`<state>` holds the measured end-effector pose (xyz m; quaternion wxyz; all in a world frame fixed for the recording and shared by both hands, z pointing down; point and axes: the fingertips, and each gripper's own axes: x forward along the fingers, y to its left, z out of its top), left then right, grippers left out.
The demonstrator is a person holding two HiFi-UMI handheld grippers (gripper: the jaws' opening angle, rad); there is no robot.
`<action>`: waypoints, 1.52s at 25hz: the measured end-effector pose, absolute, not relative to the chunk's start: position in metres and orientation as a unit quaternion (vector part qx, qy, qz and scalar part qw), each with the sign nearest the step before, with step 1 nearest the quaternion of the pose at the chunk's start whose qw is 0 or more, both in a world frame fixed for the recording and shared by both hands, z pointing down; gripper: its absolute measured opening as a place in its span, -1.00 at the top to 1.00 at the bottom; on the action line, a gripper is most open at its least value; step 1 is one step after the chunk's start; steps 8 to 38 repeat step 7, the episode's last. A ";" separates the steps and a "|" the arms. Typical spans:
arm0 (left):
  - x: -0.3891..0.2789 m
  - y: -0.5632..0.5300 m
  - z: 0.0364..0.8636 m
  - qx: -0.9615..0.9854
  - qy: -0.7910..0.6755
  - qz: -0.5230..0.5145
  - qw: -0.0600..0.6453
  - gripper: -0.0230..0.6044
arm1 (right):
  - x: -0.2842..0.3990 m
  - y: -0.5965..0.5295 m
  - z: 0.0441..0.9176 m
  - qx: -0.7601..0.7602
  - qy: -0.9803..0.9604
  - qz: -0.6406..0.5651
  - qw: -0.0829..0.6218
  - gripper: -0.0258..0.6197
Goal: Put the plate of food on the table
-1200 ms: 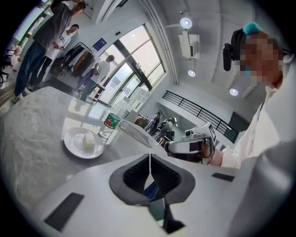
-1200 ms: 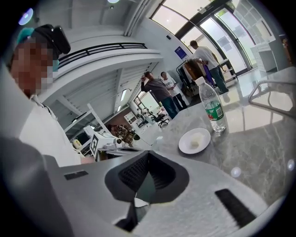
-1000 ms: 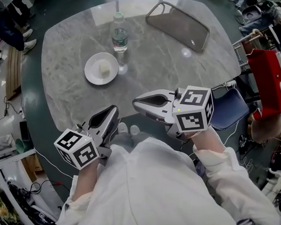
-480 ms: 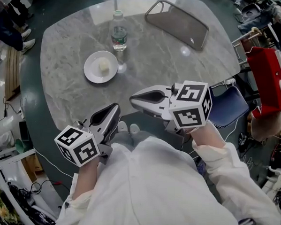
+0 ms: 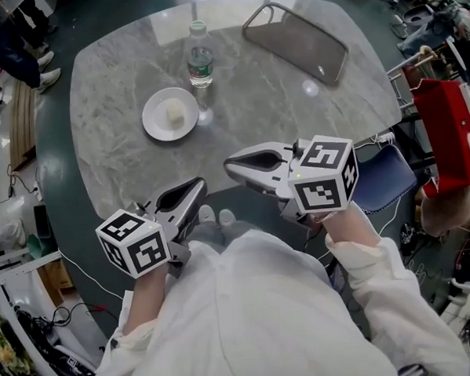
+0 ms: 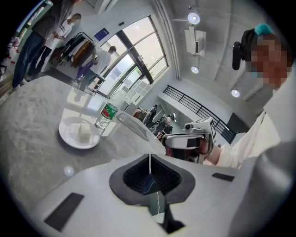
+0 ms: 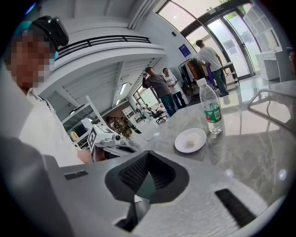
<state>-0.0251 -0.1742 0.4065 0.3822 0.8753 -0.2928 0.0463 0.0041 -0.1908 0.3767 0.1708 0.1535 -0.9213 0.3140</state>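
Observation:
A white plate (image 5: 170, 114) carrying a pale cube of food (image 5: 174, 112) rests on the grey marble table (image 5: 123, 158), left of centre. It shows too in the left gripper view, the plate (image 6: 78, 134), and in the right gripper view, the plate (image 7: 190, 140). My left gripper (image 5: 195, 185) hovers off the table's near edge, above my lap, shut and holding nothing. My right gripper (image 5: 231, 169) hangs beside it at the near edge, pointing left, likewise shut and empty. Both are well short of the plate.
A clear water bottle (image 5: 200, 55) stands just behind the plate. A grey tray (image 5: 296, 40) lies at the table's far right. A blue seat (image 5: 380, 183) and a red cart (image 5: 444, 125) stand to the right. People stand beyond the table's far left (image 5: 15, 37).
Both grippers have drifted only slightly near the table's front edge. The plate, bottle and tray have stayed where they were.

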 end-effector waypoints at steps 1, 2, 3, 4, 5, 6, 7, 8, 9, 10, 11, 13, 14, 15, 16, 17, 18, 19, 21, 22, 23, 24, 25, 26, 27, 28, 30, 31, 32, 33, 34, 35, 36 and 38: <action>-0.024 -0.174 0.406 0.876 -0.291 0.048 0.383 0.86 | 0.004 -0.190 0.377 0.152 -0.922 0.312 0.174 0.92; -0.023 -0.173 0.406 0.876 -0.289 0.050 0.383 0.86 | 0.004 -0.189 0.377 0.150 -0.922 0.310 0.177 0.92; -0.023 -0.173 0.407 0.876 -0.288 0.051 0.384 0.86 | 0.003 -0.188 0.378 0.149 -0.922 0.308 0.180 0.92; -0.023 -0.172 0.408 0.876 -0.286 0.053 0.385 0.86 | 0.002 -0.188 0.379 0.148 -0.922 0.306 0.183 0.92; -0.023 -0.172 0.408 0.876 -0.286 0.055 0.386 0.86 | 0.001 -0.188 0.379 0.147 -0.923 0.304 0.185 0.92; -0.024 -0.171 0.409 0.875 -0.285 0.057 0.386 0.86 | 0.000 -0.188 0.380 0.146 -0.923 0.303 0.187 0.92; -0.024 -0.171 0.410 0.875 -0.285 0.058 0.387 0.86 | -0.001 -0.187 0.381 0.146 -0.923 0.301 0.189 0.92; -0.024 -0.171 0.410 0.875 -0.285 0.058 0.387 0.86 | -0.001 -0.187 0.381 0.146 -0.923 0.301 0.189 0.92; -0.024 -0.171 0.410 0.875 -0.285 0.058 0.387 0.86 | -0.001 -0.187 0.381 0.146 -0.923 0.301 0.189 0.92; -0.024 -0.171 0.410 0.875 -0.285 0.058 0.387 0.86 | -0.001 -0.187 0.381 0.146 -0.923 0.301 0.189 0.92; -0.024 -0.171 0.410 0.875 -0.285 0.058 0.387 0.86 | -0.001 -0.187 0.381 0.146 -0.923 0.301 0.189 0.92; -0.024 -0.171 0.410 0.875 -0.285 0.058 0.387 0.86 | -0.001 -0.187 0.381 0.146 -0.923 0.301 0.189 0.92; -0.024 -0.171 0.410 0.875 -0.285 0.058 0.387 0.86 | -0.001 -0.187 0.381 0.146 -0.923 0.301 0.189 0.92; -0.024 -0.171 0.410 0.875 -0.285 0.058 0.387 0.86 | -0.001 -0.187 0.381 0.146 -0.923 0.301 0.189 0.92; -0.024 -0.171 0.410 0.875 -0.285 0.058 0.387 0.86 | -0.001 -0.187 0.381 0.146 -0.923 0.301 0.189 0.92; -0.024 -0.171 0.410 0.875 -0.285 0.058 0.387 0.86 | -0.001 -0.187 0.381 0.146 -0.923 0.301 0.189 0.92; -0.024 -0.171 0.410 0.875 -0.285 0.058 0.387 0.86 | -0.001 -0.187 0.381 0.146 -0.923 0.301 0.189 0.92; -0.024 -0.171 0.410 0.875 -0.285 0.058 0.387 0.86 | -0.001 -0.187 0.381 0.146 -0.923 0.301 0.189 0.92; -0.024 -0.171 0.410 0.875 -0.285 0.058 0.387 0.86 | -0.001 -0.187 0.381 0.146 -0.923 0.301 0.189 0.92; -0.024 -0.171 0.410 0.875 -0.285 0.058 0.387 0.86 | -0.001 -0.187 0.381 0.146 -0.923 0.301 0.189 0.92; -0.024 -0.171 0.410 0.875 -0.285 0.058 0.387 0.86 | -0.001 -0.187 0.381 0.146 -0.923 0.301 0.189 0.92; -0.024 -0.171 0.410 0.875 -0.285 0.058 0.387 0.86 | -0.001 -0.187 0.381 0.146 -0.923 0.301 0.189 0.92; -0.024 -0.171 0.410 0.875 -0.285 0.058 0.387 0.86 | -0.001 -0.187 0.381 0.146 -0.923 0.301 0.189 0.92; -0.024 -0.171 0.410 0.875 -0.285 0.058 0.387 0.86 | -0.001 -0.187 0.381 0.146 -0.923 0.301 0.189 0.92; -0.024 -0.171 0.410 0.875 -0.285 0.058 0.387 0.86 | -0.001 -0.187 0.381 0.146 -0.923 0.301 0.189 0.92; -0.024 -0.171 0.410 0.875 -0.285 0.058 0.387 0.86 | -0.001 -0.187 0.381 0.146 -0.923 0.301 0.189 0.92; -0.024 -0.171 0.410 0.875 -0.285 0.058 0.387 0.86 | -0.001 -0.187 0.381 0.146 -0.923 0.301 0.189 0.92; -0.024 -0.171 0.410 0.875 -0.285 0.058 0.387 0.86 | -0.001 -0.187 0.381 0.146 -0.923 0.301 0.189 0.92; -0.024 -0.171 0.410 0.875 -0.285 0.058 0.387 0.86 | -0.001 -0.187 0.381 0.146 -0.923 0.301 0.189 0.92; -0.024 -0.171 0.410 0.875 -0.285 0.058 0.387 0.86 | -0.001 -0.187 0.381 0.146 -0.923 0.301 0.189 0.92; -0.024 -0.171 0.410 0.875 -0.285 0.058 0.387 0.86 | -0.001 -0.187 0.381 0.146 -0.923 0.301 0.189 0.92; -0.024 -0.171 0.410 0.875 -0.285 0.058 0.387 0.86 | -0.001 -0.187 0.381 0.146 -0.923 0.301 0.189 0.92; -0.024 -0.171 0.410 0.875 -0.285 0.058 0.387 0.86 | -0.001 -0.187 0.381 0.146 -0.923 0.301 0.189 0.92; -0.024 -0.171 0.410 0.875 -0.285 0.058 0.387 0.86 | -0.001 -0.187 0.381 0.146 -0.923 0.301 0.189 0.92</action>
